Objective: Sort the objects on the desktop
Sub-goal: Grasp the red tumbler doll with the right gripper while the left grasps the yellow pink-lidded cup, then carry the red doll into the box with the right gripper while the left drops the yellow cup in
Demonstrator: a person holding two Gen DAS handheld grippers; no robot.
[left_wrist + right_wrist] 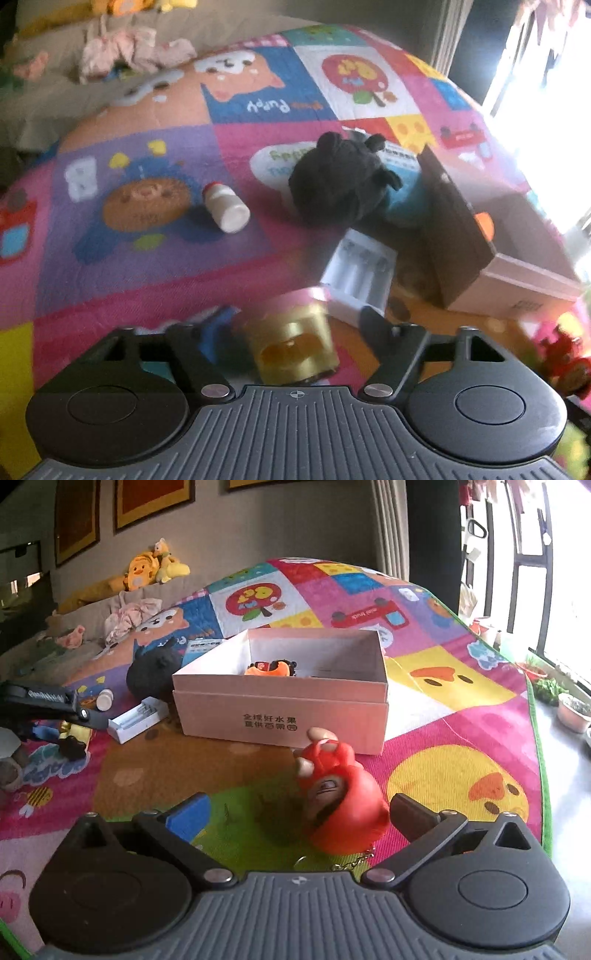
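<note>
In the left wrist view, a blurred gold cup with a pink top [293, 343] stands on the play mat between the fingers of my left gripper [295, 319]. A gap shows at the right finger [376, 325], so the pads do not grip it. My right gripper [299, 801] is wide open around a red toy figure [343, 805] with a key chain, which lies on the mat clear of both pads. Behind it stands the open pink cardboard box [280, 709], with an orange toy [271, 668] inside. Left of the box lie a white charger [138, 720], a small white bottle [227, 206] and a black plush [340, 181].
The box's brown flap [454, 229] stands up at the right of the left wrist view. A beige sofa [92, 613] with plush toys and clothes lies beyond the mat. Plant pots [572, 712] stand on the floor by the window past the mat's green edge [539, 760].
</note>
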